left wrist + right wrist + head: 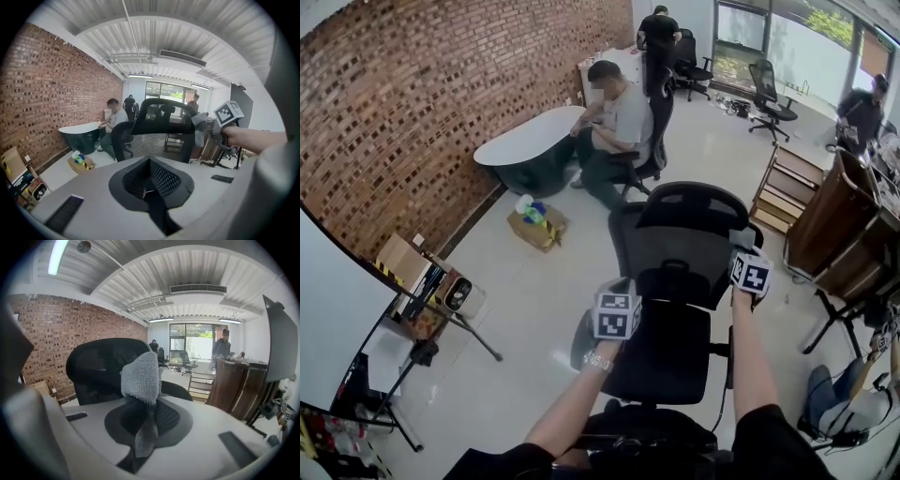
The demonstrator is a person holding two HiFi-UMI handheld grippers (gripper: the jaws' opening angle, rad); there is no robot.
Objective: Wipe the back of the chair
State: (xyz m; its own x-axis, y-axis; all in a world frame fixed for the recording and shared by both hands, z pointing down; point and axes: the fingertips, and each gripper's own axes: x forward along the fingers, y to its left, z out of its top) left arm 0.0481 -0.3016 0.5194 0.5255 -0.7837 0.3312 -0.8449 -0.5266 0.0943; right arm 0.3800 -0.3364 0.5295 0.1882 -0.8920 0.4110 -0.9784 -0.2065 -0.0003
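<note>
A black mesh office chair (684, 246) stands right in front of me, its back toward me. My right gripper (742, 251) is up at the right top corner of the chair back, shut on a grey cloth (740, 238). In the right gripper view the cloth (140, 376) sticks up from the right gripper (146, 404), close to the chair's headrest (98, 366). My left gripper (617, 298) hovers beside the left edge of the back, apart from it. In the left gripper view it (149, 161) is shut and holds nothing; the chair (164, 122) and the cloth (202, 119) show ahead.
A seated person (619, 122) on another chair is by an oval table (530, 141). A cardboard box (539, 227) lies on the floor by the brick wall. Wooden furniture (830, 216) stands at the right, a tripod (422, 354) at the left. Other people stand farther back.
</note>
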